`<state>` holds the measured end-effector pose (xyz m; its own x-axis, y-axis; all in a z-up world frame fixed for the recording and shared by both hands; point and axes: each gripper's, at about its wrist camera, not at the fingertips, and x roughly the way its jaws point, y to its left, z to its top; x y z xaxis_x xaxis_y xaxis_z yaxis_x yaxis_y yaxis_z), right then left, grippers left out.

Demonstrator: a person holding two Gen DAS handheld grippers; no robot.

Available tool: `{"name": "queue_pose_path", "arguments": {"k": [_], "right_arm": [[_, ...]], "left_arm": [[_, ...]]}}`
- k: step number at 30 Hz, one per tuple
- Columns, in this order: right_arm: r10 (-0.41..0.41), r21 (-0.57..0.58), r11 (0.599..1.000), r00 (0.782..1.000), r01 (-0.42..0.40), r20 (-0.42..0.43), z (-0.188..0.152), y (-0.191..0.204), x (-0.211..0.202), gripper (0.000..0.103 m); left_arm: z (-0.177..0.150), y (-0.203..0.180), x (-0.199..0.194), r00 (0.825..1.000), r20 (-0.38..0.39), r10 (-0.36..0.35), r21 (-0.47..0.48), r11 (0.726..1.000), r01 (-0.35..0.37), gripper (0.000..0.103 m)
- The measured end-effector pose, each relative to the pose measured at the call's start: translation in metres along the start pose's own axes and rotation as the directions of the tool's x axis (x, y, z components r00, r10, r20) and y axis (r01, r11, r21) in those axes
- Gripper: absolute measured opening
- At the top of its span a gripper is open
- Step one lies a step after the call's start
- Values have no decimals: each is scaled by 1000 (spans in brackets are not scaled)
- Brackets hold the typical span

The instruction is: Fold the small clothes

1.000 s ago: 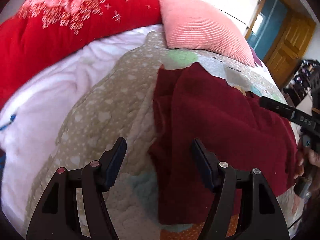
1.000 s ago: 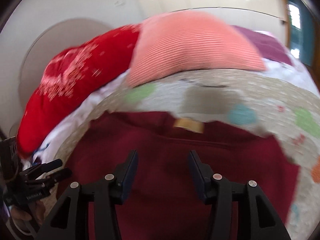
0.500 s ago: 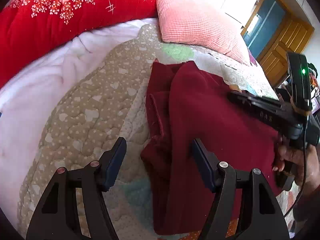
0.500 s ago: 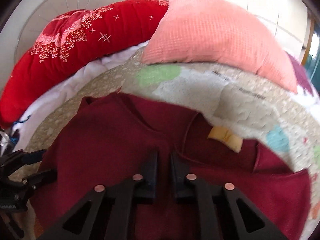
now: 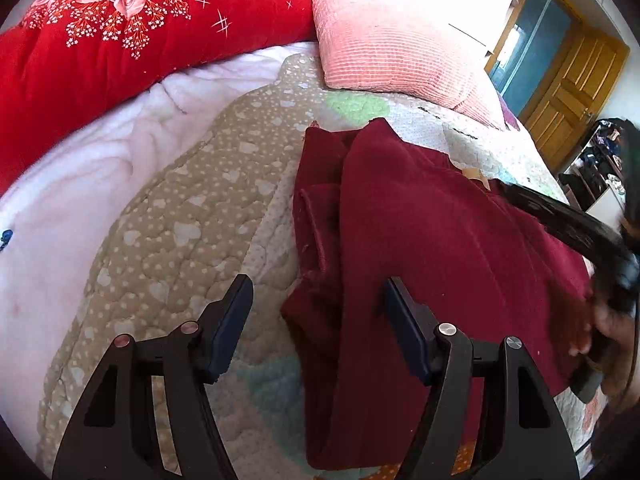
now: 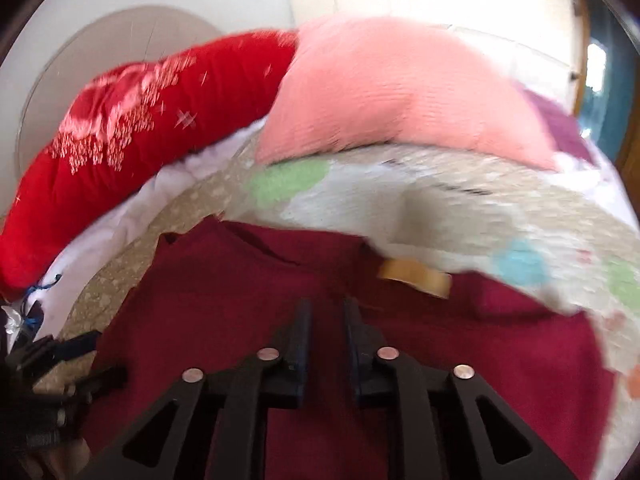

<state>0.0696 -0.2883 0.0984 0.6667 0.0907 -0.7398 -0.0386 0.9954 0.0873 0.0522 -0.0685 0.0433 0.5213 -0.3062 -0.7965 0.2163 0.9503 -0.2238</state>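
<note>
Two grippers work one maroon garment (image 5: 420, 248) spread on the quilt (image 5: 192, 208), at about four o'clock from the pink pillow (image 5: 384, 40). Left gripper (image 5: 316, 320) hangs wide apart over the folded edge — probably waiting. Right gripper (image 6: 326, 332) — jaws narrow, opening, nothing pinched — is likely letting cloth settle.

Bright daylight; left view sharp, right view motion-blurred; fisheye edges warped.
</note>
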Motion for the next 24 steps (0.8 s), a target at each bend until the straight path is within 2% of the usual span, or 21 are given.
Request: {"name": "queue_pose_path", "arguments": {"k": [2, 4, 6, 8, 9, 10, 11, 16, 20, 24], "right_arm": [[-106, 14, 994, 993, 106, 50, -13, -20, -20, 30], [-155, 64, 986, 987, 152, 46, -20, -43, -28, 30], [-220, 137, 966, 975, 218, 0, -26, -73, -27, 30], [-320, 160, 931, 945, 327, -71, -33, -97, -19, 30], [-319, 182, 927, 944, 329, -82, -37, -108, -14, 29], [-280, 223, 931, 958, 288, -65, -41, -117, -14, 29], [-271, 243, 930, 961, 277, -59, -41, -120, -16, 29], [-292, 206, 932, 955, 298, -60, -35, -101, -30, 30], [-235, 266, 935, 971, 236, -37, -54, -98, -60, 35], [-220, 256, 940, 974, 225, -49, -80, -91, -72, 38]], "left_arm": [[0, -1, -1, 1000, 3, 5, 0, 1000, -5, 68], [-1, -2, -2, 1000, 8, 12, 5, 1000, -12, 68], [-2, -3, -1, 1000, 10, 20, 15, 1000, -20, 68], [-2, -4, 0, 1000, 8, 19, 16, 1000, -19, 68], [-3, -4, 1, 1000, 8, 20, 16, 1000, -20, 68], [-3, -4, 1, 1000, 8, 21, 17, 1000, -21, 68], [-3, -5, 2, 1000, 8, 23, 19, 1000, -24, 68], [-4, -5, 1, 1000, 8, 28, 21, 999, -28, 68], [-4, -8, -1, 999, 15, 44, 36, 998, -45, 68], [-5, -6, -5, 999, 11, 34, 21, 999, -34, 68]]}}
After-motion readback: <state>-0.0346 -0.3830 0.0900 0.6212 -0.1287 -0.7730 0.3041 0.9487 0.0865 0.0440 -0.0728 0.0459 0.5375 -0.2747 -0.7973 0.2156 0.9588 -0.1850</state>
